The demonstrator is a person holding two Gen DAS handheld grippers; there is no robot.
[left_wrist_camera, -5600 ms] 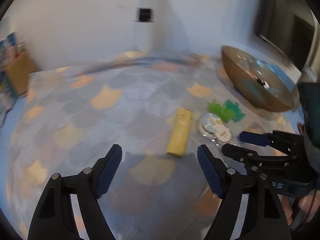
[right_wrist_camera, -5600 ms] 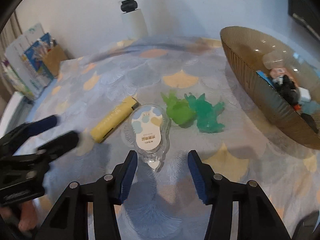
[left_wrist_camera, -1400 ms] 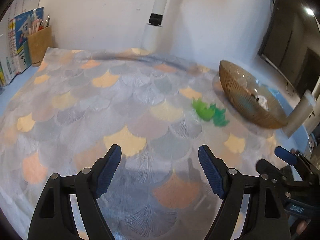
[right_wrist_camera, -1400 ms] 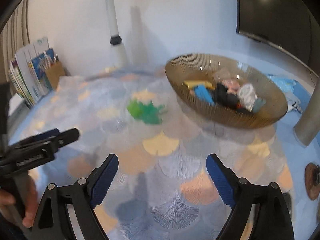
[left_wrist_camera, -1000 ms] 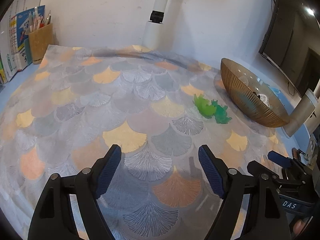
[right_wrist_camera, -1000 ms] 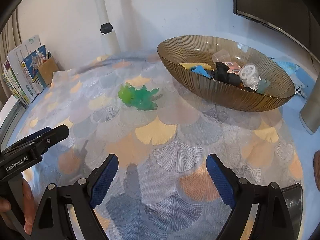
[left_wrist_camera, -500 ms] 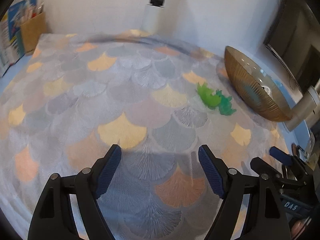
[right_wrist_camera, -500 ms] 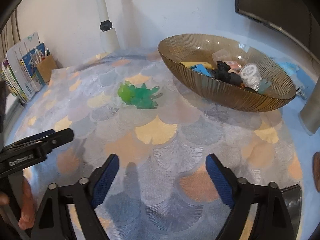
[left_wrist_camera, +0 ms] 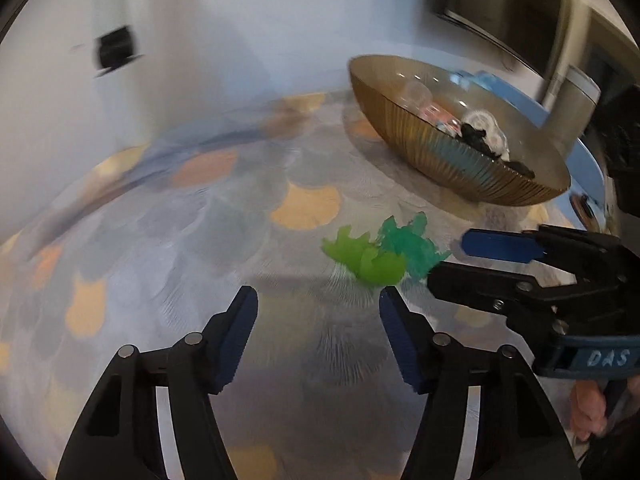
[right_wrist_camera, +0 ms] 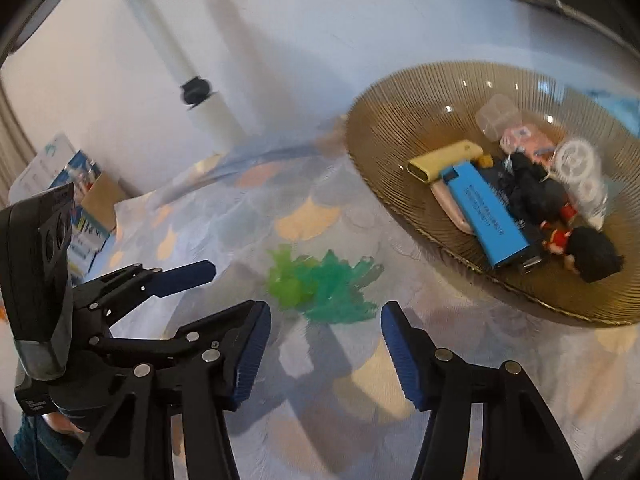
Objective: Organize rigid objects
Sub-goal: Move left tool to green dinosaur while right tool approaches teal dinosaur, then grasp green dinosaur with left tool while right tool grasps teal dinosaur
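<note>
Two toy figures lie side by side on the patterned cloth: a light green one (left_wrist_camera: 366, 256) (right_wrist_camera: 286, 280) and a teal one (left_wrist_camera: 408, 242) (right_wrist_camera: 340, 288). My left gripper (left_wrist_camera: 318, 336) is open and empty, just short of the light green figure. My right gripper (right_wrist_camera: 324, 348) is open and empty, just short of the teal figure. Each gripper shows in the other's view: the right gripper (left_wrist_camera: 452, 258) from the right, the left gripper (right_wrist_camera: 236, 288) from the left. A ribbed amber glass bowl (left_wrist_camera: 440, 156) (right_wrist_camera: 384, 152) beyond the figures holds a yellow marker (right_wrist_camera: 444, 164), a blue box (right_wrist_camera: 484, 212) and several small toys.
A white pole with a black clamp (right_wrist_camera: 196, 90) stands at the back by the wall. A cardboard holder with books and pens (right_wrist_camera: 86, 196) sits at the far left edge. A pale cylinder (left_wrist_camera: 576, 88) stands behind the bowl.
Both grippers have moved forward and down toward the two green figures, which now lie just beyond the fingertips. The grippers have come closer together. Both stay open.
</note>
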